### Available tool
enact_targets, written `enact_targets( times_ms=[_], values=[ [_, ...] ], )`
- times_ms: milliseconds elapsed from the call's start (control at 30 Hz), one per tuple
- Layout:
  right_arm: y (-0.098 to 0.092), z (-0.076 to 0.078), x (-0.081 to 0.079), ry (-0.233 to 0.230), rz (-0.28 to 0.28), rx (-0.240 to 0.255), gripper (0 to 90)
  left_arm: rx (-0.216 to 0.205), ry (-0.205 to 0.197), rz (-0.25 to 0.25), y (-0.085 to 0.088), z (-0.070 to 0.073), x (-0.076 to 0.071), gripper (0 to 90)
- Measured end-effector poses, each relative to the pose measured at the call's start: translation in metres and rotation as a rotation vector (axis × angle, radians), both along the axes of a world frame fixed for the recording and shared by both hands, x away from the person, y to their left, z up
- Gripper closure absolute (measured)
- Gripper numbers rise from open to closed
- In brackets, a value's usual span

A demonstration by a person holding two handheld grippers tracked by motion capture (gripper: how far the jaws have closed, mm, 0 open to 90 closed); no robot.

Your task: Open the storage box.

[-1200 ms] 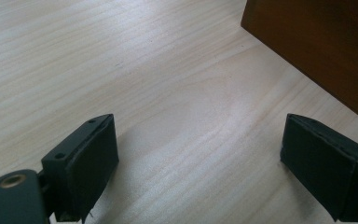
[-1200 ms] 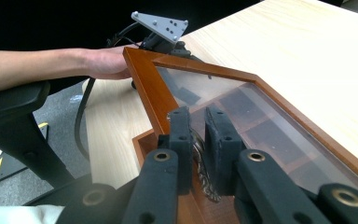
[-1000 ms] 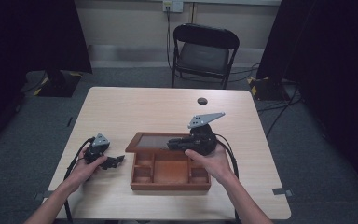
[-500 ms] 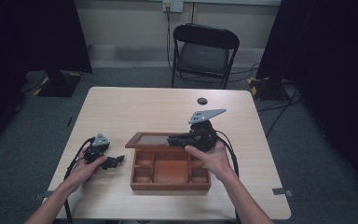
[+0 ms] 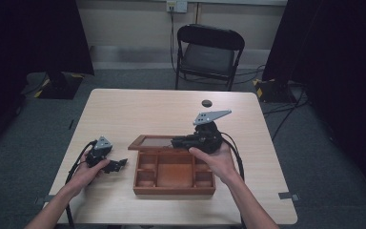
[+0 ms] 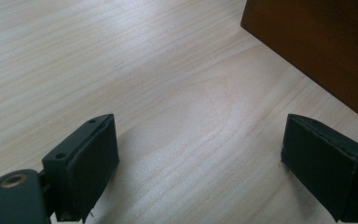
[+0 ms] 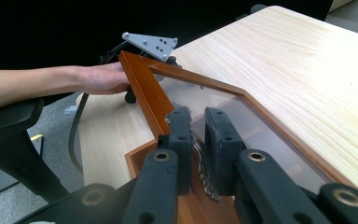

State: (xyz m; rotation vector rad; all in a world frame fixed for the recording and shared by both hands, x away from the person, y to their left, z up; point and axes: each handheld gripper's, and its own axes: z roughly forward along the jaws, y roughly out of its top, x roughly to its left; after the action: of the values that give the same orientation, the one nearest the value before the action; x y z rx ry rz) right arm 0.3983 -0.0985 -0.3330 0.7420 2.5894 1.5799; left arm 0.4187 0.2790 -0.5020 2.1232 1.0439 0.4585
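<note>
Two grippers were in use at a light wooden table (image 5: pixel 138 107). The right gripper (image 5: pixel 178 142) was held level over the back edge of a brown wooden box (image 5: pixel 174 191), its jaws nearly pressed together and pointing toward the person's left. In the right gripper view those jaws pinched a small metal chain-like piece (image 7: pixel 200 156) at the rim of the raised lid (image 7: pixel 142 91); what exactly that piece was could not be told. The lid, a wooden frame around a clear pane (image 7: pixel 256 126), stood tilted up at the back of the box. The box sat near the middle of the table, toward the person's side, with its inner compartments open to the high view. The left gripper (image 5: pixel 116 164) rested low on the table just beside the left wall of the box, apart from it. In the left gripper view its jaws stood spread wide with bare tabletop between them, and the dark side of the box showed at upper right. A small dark disc (image 5: pixel 207 103) lay on the far part of the table, well apart from the box. A black folding chair (image 5: pixel 209 55) stood beyond the table.
</note>
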Motion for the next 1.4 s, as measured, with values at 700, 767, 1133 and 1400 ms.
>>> enact_targets(
  times_ms=[700,767,1133,1400],
  values=[
    [0.0,0.007,0.006,-0.001,-0.028,0.0,81.0,0.0,0.0,0.0,0.0,0.0,0.0,10.3],
    [0.0,0.007,0.006,0.0,-0.028,0.001,81.0,0.0,-0.001,0.0,0.0,0.0,0.0,10.3],
    [0.001,0.011,0.01,-0.008,-0.036,-0.003,81.2,0.0,0.0,0.0,0.0,0.0,0.0,10.3],
    [0.002,0.014,0.012,-0.01,-0.037,-0.003,81.8,0.0,0.0,0.0,0.0,0.0,0.0,10.3]
  ],
)
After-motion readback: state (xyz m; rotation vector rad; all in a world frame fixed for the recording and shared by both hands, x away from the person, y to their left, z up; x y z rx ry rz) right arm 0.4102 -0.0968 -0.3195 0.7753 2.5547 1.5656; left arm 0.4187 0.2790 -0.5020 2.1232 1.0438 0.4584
